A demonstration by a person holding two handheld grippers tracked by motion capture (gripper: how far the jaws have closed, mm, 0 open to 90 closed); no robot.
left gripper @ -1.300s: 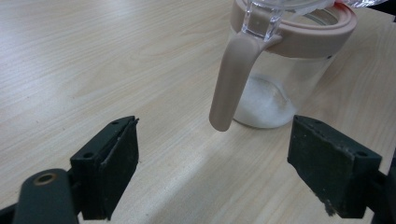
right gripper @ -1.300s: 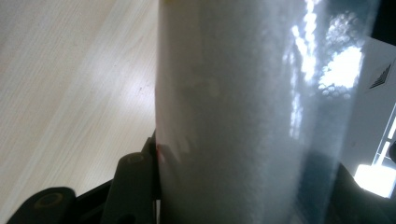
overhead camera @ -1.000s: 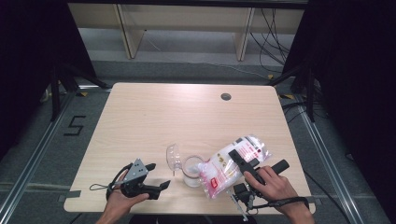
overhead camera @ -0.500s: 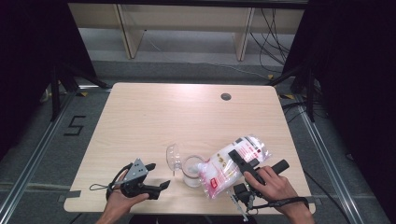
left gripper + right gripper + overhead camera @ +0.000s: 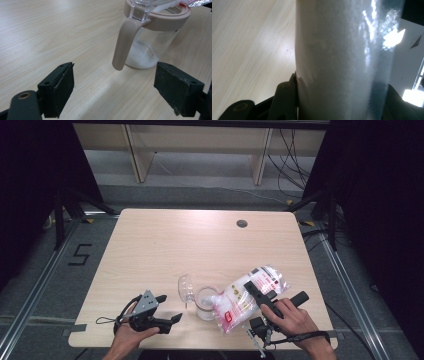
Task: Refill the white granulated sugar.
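Observation:
A clear glass jar [image 5: 205, 303] with a beige rim stands near the table's front edge, its hinged lid [image 5: 186, 287] flipped open to the left. In the left gripper view the jar [image 5: 150, 45] has white powder at its bottom and a beige clasp [image 5: 125, 42] hanging down its side. A clear bag of white granules [image 5: 245, 298] is tilted with its lower end over the jar's mouth. My right gripper [image 5: 261, 293] is shut on this bag [image 5: 342, 57]. My left gripper [image 5: 169, 309] rests on the table left of the jar, its jaws [image 5: 115, 72] open and apart from the jar.
The light wooden table [image 5: 150, 250] has a round cable hole [image 5: 242, 223] at the back right. A low shelf [image 5: 200, 150] stands beyond the far edge. A "5" is marked on the floor [image 5: 80, 254] at the left.

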